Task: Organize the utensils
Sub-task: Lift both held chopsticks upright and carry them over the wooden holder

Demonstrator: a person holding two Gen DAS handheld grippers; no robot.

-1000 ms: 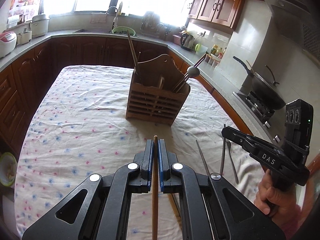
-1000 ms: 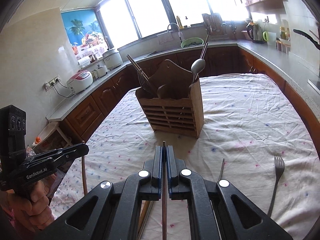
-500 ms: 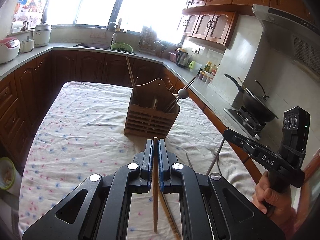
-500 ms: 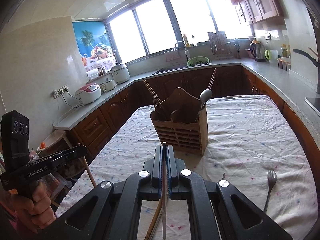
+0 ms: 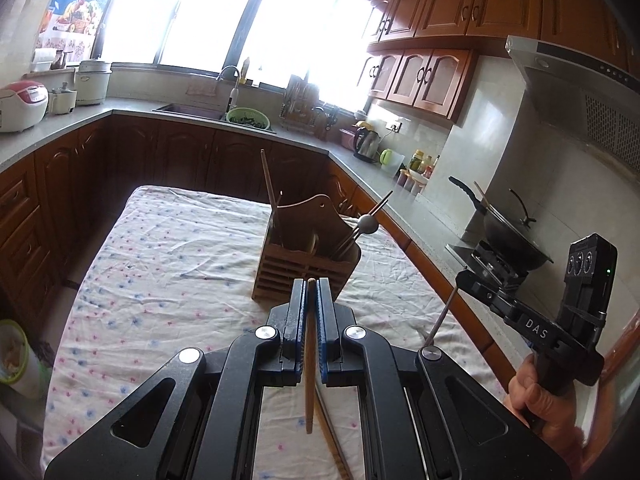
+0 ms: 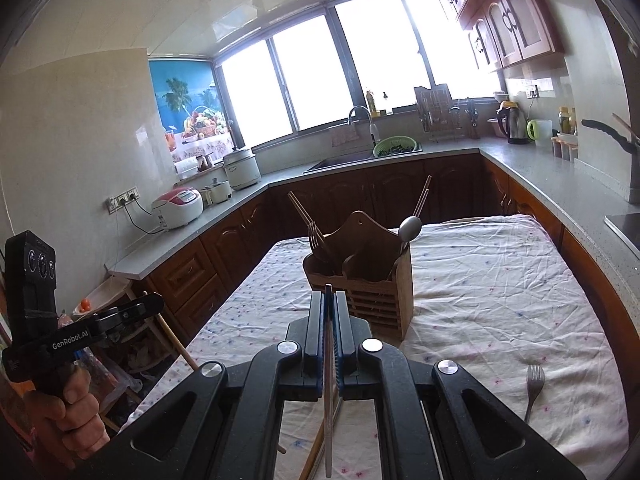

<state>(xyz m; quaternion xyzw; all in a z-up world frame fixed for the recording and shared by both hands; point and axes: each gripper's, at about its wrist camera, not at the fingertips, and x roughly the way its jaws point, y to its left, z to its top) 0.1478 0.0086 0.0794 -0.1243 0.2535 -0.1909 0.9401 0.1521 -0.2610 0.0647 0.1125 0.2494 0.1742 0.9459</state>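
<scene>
Fork (image 6: pixel 534 390) handle's end hidden behind right gripper's fingers (image 6: pixel 472 412).

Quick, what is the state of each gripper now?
Left gripper: closed on a wooden chopstick.
Right gripper: closed on a metal chopstick.

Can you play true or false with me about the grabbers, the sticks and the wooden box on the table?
1. The left gripper holds a wooden chopstick. True.
2. The right gripper is wide open and holds nothing. False: it is shut on a metal chopstick.
3. A fork lies on the tablecloth. True.
4. The wooden holder has nothing in it. False: a spoon, a fork and chopsticks stick out of it.
5. The holder lies tipped on its side. False: it stands upright.
</scene>
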